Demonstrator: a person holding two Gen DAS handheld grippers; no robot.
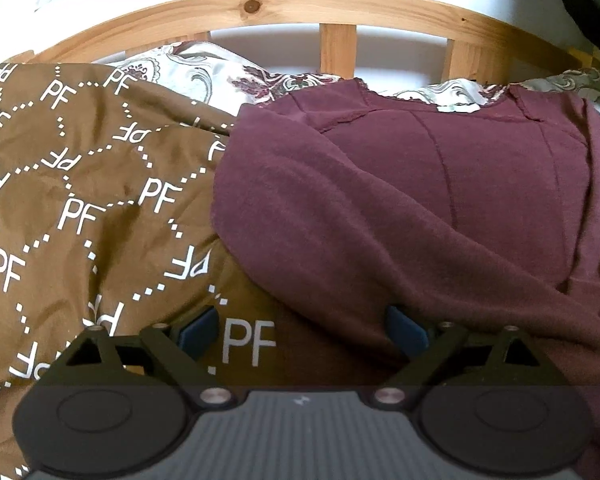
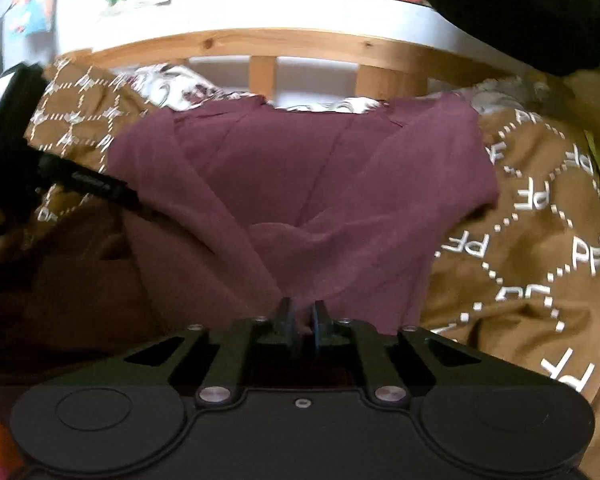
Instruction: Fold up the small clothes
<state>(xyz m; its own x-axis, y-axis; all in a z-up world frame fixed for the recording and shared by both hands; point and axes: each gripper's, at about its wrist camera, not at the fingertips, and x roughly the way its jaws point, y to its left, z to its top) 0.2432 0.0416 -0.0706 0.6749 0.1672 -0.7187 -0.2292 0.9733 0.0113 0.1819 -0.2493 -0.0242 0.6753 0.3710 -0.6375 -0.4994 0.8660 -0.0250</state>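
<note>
A maroon top [image 1: 420, 200] lies spread on a brown blanket [image 1: 80, 200] printed with white "PF" letters, its neckline toward the wooden headboard. My left gripper [image 1: 302, 330] is open, its blue-padded fingers wide apart at the garment's near left edge; the right pad is partly under the cloth. In the right wrist view the maroon top [image 2: 300, 184] has its sleeves folded inward. My right gripper [image 2: 302, 314] is shut on the garment's near hem. The left gripper's black body [image 2: 72, 180] shows at the left of that view.
A pine headboard [image 1: 260, 4] with slats runs across the back, against a white wall. A paisley pillow [image 1: 204, 68] lies under the headboard behind the top. The brown blanket [image 2: 540, 240] extends on both sides of the garment.
</note>
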